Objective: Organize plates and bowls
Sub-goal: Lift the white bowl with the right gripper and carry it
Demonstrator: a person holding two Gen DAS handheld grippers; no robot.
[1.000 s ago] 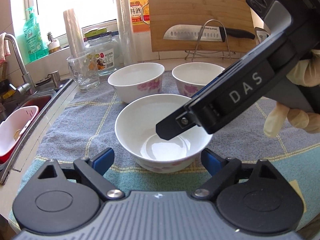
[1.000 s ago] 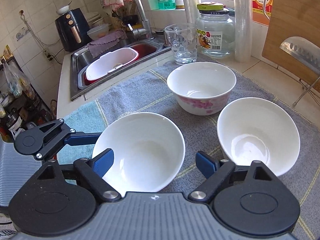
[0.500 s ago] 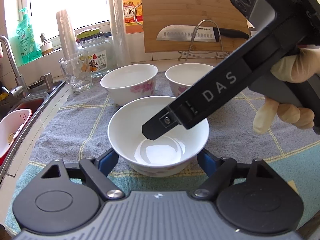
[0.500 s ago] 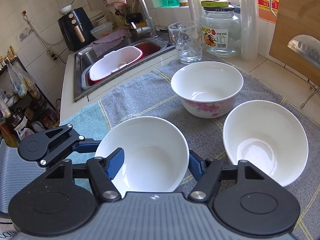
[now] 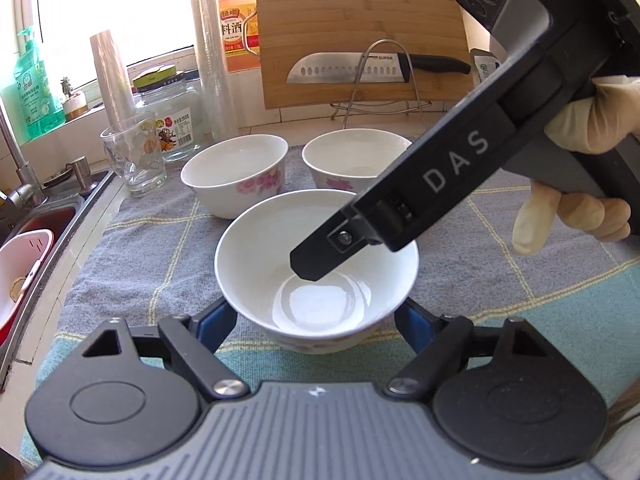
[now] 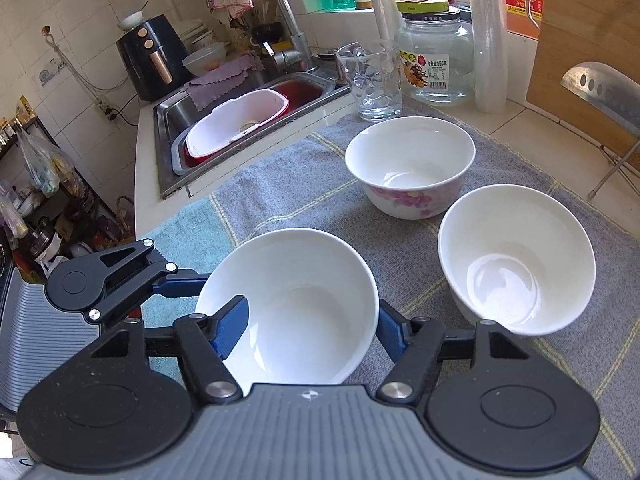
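**Both claws on the near bowl, nothing stacked yet**

Three bowls sat on the towel point(image 6: 280, 184) that covered the worktop, all upright and all apart from one another. The near bowl point(image 6: 292, 304) stood toward the towel's front edge. The floral bowl point(image 6: 410, 168) stood toward the back edge beside the glass point(image 6: 374, 80), and the third bowl point(image 6: 516, 256) lay toward the back right corner.

The left gripper point(image 5: 316, 320) had its blue fingers point(image 5: 214, 322) set against the outside of the near bowl point(image 5: 316, 276), one on each side low on the wall, apparently gripping it. The right gripper point(image 6: 312, 330) straddled the rim on the side away from the left one: its left finger point(image 6: 230, 326) lay inside the bowl and the other outside, closed onto the wall. In the left view its black arm reached over the bowl from the right, held by a gloved hand point(image 5: 580, 208).

As a judgement, the sorting was at its start. No bowl was nested in another and none was lifted clear of the towel. What remained seemed to be gathering the three into one stack. No plates showed in either view.

Count: three bowls, one glass, one jar point(image 6: 436, 60), one knife point(image 5: 372, 66) on a cutting board point(image 5: 360, 28).
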